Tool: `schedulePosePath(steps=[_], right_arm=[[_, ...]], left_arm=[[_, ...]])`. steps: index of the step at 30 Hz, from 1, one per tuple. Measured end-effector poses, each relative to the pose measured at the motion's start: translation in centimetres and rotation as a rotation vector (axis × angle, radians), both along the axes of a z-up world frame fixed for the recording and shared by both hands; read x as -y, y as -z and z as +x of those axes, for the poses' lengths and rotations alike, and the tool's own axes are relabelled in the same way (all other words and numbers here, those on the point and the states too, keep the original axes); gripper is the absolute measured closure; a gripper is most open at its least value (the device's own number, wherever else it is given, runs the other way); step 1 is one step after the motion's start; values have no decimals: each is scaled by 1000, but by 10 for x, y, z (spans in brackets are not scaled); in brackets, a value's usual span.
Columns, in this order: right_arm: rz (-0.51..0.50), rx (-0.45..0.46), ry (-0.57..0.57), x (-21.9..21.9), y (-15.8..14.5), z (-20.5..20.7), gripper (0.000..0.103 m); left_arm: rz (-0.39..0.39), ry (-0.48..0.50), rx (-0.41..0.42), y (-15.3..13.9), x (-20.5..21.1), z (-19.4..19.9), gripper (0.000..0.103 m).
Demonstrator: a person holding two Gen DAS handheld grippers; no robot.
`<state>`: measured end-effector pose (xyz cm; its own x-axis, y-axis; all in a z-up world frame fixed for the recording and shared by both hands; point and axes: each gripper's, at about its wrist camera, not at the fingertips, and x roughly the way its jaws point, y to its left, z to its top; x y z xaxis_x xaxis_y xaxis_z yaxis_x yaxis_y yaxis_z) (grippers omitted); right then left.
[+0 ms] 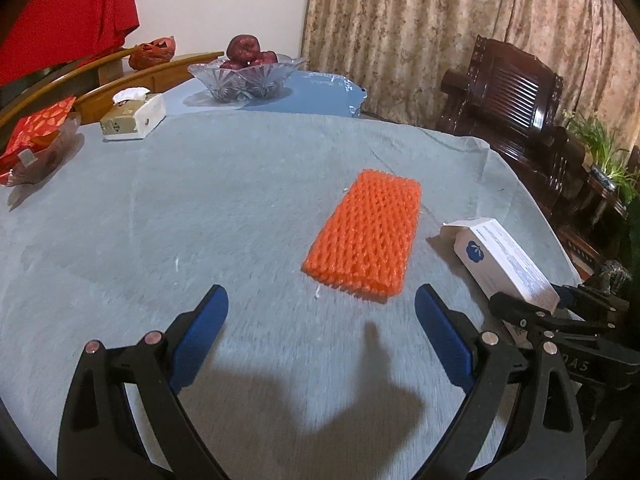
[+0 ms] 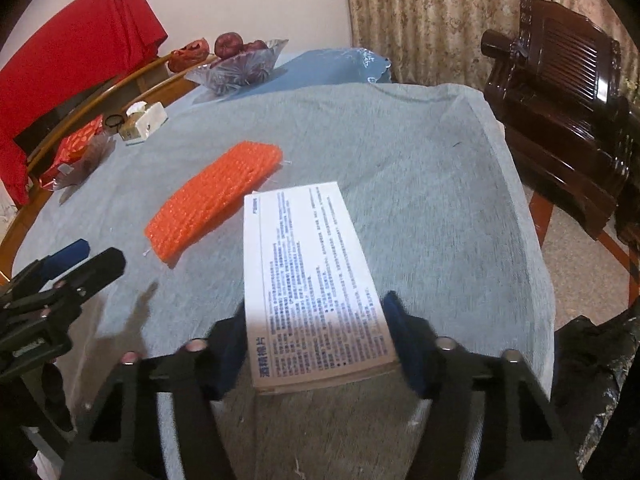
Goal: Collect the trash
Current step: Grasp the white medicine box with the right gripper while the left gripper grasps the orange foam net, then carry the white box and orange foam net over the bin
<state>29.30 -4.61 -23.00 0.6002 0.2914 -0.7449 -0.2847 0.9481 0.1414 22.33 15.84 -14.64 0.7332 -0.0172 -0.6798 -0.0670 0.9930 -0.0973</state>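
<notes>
The flat white cardboard box printed with blue text [image 2: 316, 280] lies between the blue pads of the right tongs [image 2: 320, 344], which stand about half open and look closed against its two long sides, so I judge the first pickup is just being secured. Just left of those tongs, and slightly ahead and right of the left tongs [image 1: 320, 312], the orange foam mesh sleeve [image 1: 362, 236] lies untouched on the grey-clothed bench [image 1: 160, 220]; the left tongs gape wide and hold nothing. Both pieces of trash are still on the bench, so nearly everything is left.
</notes>
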Motion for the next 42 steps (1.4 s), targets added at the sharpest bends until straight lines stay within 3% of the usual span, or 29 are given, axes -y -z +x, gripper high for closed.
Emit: schedulePosePath(steps=[10,19,21,25,28,30,33,35,42], right_arm=[[19,34,45,12,-9,14,46],[35,36,62,20,-10,22,47],[40,34,62,21,-10,23,47],[44,31,64,21,-8,22,47],[46,30,64,21,-8,21,47],[45,31,63,21,-8,22,47],[48,32,63,21,-9,20,47],[52,36,64,22,-11,18,48],[71,54,71,28,-22,6,48]], left_arm=[[-15,23,-16,4,9,31,11],[-33,31,-102,17,13,61,12],[-34,40,-129,21,15,65,20],[-23,52,-137,22,18,68,26],[-22,54,-129,21,19,67,47],[-28,65,-124,20,19,67,70],[-21,79,-116,18,22,66,88],[-25,82,-106,15,24,63,93],[-36,76,-65,-2,31,45,94]])
